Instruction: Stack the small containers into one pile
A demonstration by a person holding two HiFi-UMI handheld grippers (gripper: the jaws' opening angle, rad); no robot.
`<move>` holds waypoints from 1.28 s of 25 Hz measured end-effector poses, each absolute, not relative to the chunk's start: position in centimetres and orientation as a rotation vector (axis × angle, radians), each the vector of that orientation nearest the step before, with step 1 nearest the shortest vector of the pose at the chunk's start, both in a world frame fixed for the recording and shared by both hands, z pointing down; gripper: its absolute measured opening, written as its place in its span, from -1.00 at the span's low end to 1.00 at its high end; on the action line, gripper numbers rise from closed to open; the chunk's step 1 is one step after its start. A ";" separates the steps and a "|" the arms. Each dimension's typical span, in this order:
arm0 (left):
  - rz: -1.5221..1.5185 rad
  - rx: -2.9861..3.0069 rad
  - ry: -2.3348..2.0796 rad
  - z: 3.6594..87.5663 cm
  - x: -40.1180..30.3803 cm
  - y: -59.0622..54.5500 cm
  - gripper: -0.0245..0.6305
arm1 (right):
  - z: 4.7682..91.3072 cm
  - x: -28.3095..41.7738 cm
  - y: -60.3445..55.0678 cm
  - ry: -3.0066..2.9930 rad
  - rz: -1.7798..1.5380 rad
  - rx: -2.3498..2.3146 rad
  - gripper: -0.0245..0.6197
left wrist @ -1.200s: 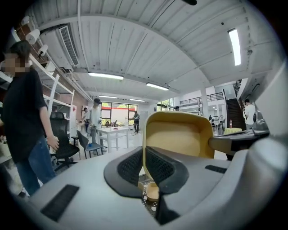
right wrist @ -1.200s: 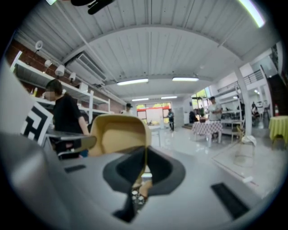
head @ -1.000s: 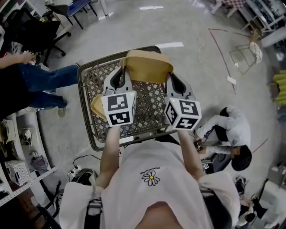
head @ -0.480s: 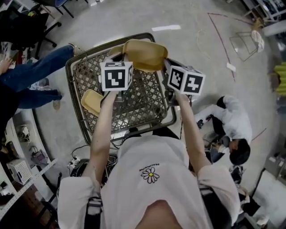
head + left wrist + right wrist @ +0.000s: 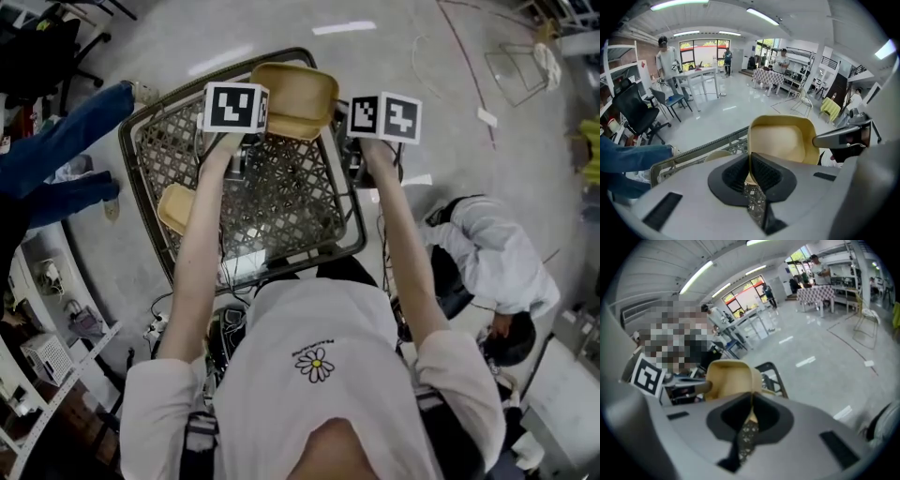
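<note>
A tan shallow container (image 5: 293,97) hangs over the far edge of a metal lattice table (image 5: 281,202), held by both grippers. My left gripper (image 5: 260,114) is shut on its left rim and my right gripper (image 5: 339,112) is shut on its right rim. In the left gripper view the rim runs between the closed jaws of the left gripper (image 5: 750,161), with the container (image 5: 783,140) opening beyond them. The right gripper view shows the same container (image 5: 729,378) past the right gripper (image 5: 751,404). A second small tan container (image 5: 176,208) lies on the table's left side.
A person's legs in blue jeans (image 5: 56,159) stand left of the table. Another person in white (image 5: 497,262) crouches at the right. Shelving (image 5: 47,356) and cables (image 5: 178,323) sit at the lower left. A black office chair (image 5: 633,115) stands farther off.
Both grippers have carried the tan container away from the body, from over the table's middle toward its far edge, and tipped further downward.
</note>
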State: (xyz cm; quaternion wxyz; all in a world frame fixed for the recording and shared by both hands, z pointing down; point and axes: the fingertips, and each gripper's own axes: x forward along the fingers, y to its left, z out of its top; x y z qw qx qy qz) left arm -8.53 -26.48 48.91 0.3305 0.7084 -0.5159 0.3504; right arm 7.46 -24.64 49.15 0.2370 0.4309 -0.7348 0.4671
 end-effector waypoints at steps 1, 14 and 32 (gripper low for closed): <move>0.931 1.826 -1.324 49.9 -8.6 -26.4 -0.81 | 50.0 7.3 -24.7 -1.993 1.305 1.167 -0.80; 1.141 1.618 -1.106 59.3 -8.2 -25.8 -0.80 | 58.2 7.7 -24.4 -1.739 1.484 1.054 -0.80; 1.254 1.550 -1.038 63.3 -8.7 -25.1 -0.78 | 62.0 7.2 -23.1 -1.622 1.565 1.020 -0.80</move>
